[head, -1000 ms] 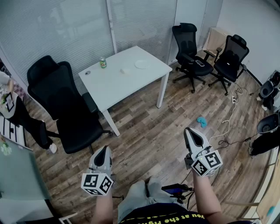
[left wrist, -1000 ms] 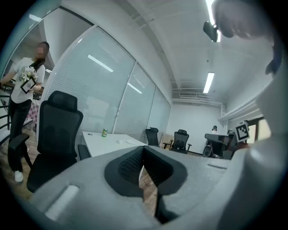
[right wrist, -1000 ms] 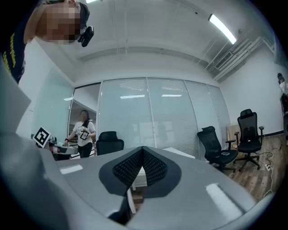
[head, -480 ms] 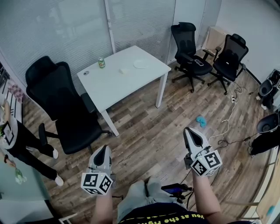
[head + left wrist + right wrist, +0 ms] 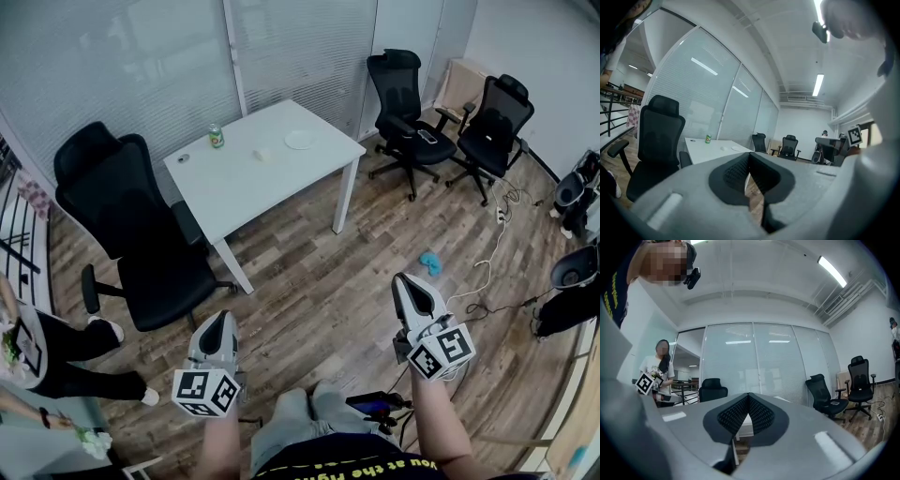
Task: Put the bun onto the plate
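A small pale bun [image 5: 263, 154] lies near the middle of the white table [image 5: 234, 187] far ahead, with a white plate [image 5: 300, 140] to its right. In the left gripper view the bun [image 5: 722, 149] and plate [image 5: 736, 148] show as small pale spots on the table top. My left gripper [image 5: 221, 323] and right gripper [image 5: 410, 284] hang low near my legs, well short of the table. Both are shut with nothing between the jaws.
A green can [image 5: 217, 136] and a small dark item [image 5: 183, 157] sit at the table's far left. A large black chair [image 5: 141, 234] stands left of the table, two more chairs [image 5: 412, 112] at the right. Cables and a blue object [image 5: 431, 260] lie on the wood floor. A person [image 5: 56, 352] stands at left.
The grippers have stayed in place. The person at the left edge has moved down toward the bottom left of the head view.
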Demonstrator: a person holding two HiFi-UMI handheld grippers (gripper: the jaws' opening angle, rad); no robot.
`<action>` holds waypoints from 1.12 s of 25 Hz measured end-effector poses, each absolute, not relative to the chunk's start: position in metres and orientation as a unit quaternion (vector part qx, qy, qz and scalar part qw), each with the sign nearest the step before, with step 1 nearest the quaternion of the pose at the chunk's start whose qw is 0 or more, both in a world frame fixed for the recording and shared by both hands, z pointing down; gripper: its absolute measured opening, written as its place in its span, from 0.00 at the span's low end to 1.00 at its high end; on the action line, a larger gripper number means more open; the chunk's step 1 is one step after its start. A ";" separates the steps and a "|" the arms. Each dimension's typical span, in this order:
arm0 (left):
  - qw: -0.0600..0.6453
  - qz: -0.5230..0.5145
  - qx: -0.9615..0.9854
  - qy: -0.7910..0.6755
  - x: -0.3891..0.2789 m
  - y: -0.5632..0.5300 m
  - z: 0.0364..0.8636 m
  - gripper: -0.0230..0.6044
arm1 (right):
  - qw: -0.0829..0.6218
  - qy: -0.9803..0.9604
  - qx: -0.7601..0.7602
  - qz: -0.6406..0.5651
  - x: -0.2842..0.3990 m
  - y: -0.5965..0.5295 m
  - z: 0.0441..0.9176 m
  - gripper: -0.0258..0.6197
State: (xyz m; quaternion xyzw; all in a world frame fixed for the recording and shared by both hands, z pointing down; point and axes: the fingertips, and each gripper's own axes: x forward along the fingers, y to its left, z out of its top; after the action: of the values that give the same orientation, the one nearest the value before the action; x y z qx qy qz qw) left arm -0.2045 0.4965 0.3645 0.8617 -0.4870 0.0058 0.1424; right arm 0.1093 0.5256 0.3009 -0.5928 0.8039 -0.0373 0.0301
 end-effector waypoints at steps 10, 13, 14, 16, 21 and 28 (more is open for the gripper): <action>0.137 0.004 0.855 -0.500 -0.182 0.484 0.365 0.04 | 0.033 0.816 -0.575 -0.042 0.129 0.505 0.302 0.05; 0.136 0.003 0.854 -0.503 -0.174 0.480 0.366 0.04 | 0.033 0.821 -0.568 -0.041 0.134 0.498 0.302 0.05; 0.136 0.003 0.853 -0.504 -0.172 0.479 0.366 0.04 | 0.033 0.822 -0.566 -0.041 0.135 0.495 0.303 0.05; 0.136 0.003 0.852 -0.506 -0.169 0.476 0.367 0.04 | 0.032 0.825 -0.563 -0.042 0.137 0.491 0.304 0.05; 0.138 0.000 0.848 -0.511 -0.160 0.472 0.370 0.04 | 0.031 0.829 -0.557 -0.042 0.145 0.483 0.306 0.05; 0.144 0.004 0.847 -0.512 -0.154 0.463 0.379 0.04 | 0.034 0.827 -0.559 -0.054 0.153 0.472 0.316 0.05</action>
State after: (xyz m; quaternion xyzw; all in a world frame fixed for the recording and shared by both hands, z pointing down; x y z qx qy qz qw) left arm -0.1539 0.4631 0.3788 0.8469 -0.5118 0.0037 0.1442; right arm 0.1529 0.4724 0.3162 -0.5591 0.8267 -0.0539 0.0338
